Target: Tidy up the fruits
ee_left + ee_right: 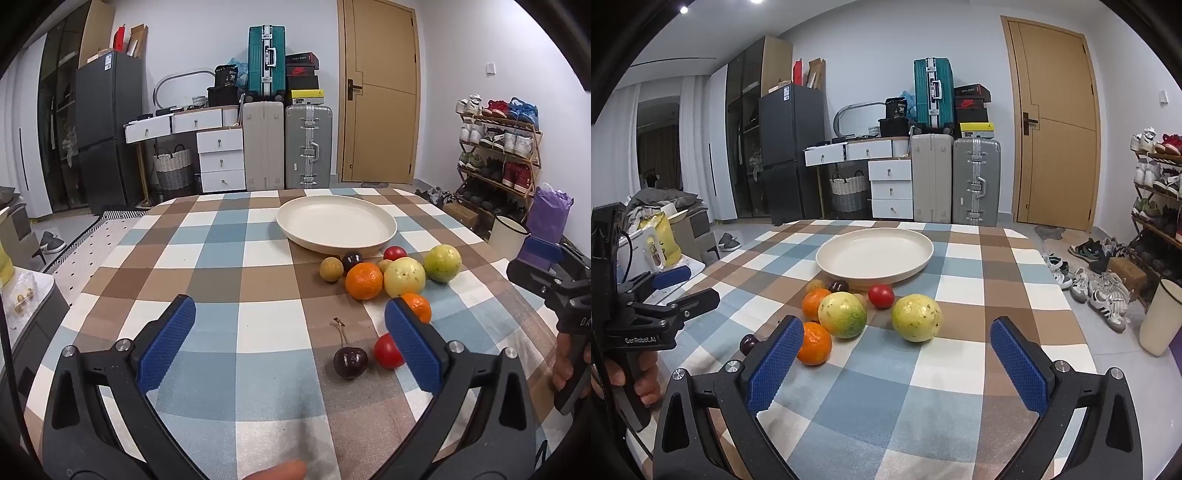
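Fruit sorting not yet begun, by the look of it: cream plate bare at 12 o'clock on the checked table, every fruit on the cloth.

Left gripper spread wide, holding nothing, low over the near edge. Dark cherry with its stem at about 1 o'clock from it, between the pads; red tomato just beside the cherry, partly behind the right pad.

Right gripper likewise wide and holding nothing. Two greenish-yellow guavas at 12 o'clock from it, one left, one right, near each other but apart. Orange at 10 o'clock, touching or nearly touching the left pad. Second orange behind the left guava.

Closer to the plate: second tomato, a brown longan and a dark plum just at the rim, none inside. A further small yellowish fruit wedged in the cluster, too hidden to name.

Judged remaining: all of the job, every piece to be lifted onto the plate. Cherry likeliest first for the left gripper, a guava for the right.
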A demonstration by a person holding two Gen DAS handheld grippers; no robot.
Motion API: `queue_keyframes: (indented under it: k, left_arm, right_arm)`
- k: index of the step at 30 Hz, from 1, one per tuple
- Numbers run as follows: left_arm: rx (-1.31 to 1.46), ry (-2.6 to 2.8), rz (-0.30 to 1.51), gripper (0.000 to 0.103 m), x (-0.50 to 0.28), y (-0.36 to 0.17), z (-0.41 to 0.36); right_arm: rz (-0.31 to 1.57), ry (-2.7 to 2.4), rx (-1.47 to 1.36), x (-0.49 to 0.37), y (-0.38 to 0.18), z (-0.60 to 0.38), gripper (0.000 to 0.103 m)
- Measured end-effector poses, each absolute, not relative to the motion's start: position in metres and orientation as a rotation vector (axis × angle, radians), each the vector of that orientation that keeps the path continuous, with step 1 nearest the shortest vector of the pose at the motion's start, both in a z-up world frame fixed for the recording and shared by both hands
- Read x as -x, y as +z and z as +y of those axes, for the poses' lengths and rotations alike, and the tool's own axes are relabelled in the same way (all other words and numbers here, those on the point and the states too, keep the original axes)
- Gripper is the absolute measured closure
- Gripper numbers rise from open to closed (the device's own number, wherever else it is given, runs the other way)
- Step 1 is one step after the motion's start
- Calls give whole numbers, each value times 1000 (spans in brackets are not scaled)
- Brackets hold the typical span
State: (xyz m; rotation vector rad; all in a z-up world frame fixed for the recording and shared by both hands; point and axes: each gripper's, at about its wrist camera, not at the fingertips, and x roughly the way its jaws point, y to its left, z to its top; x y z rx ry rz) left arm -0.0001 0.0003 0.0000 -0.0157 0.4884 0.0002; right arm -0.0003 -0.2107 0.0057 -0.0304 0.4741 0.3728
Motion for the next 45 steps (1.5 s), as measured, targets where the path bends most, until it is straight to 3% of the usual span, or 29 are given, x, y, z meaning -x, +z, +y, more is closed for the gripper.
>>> queue_keyframes:
  k: [45]
  left_arm:
    - [8, -4, 495, 1, 2, -3, -6]
  right_arm:
    - [505, 370, 18, -5, 1, -211, 0]
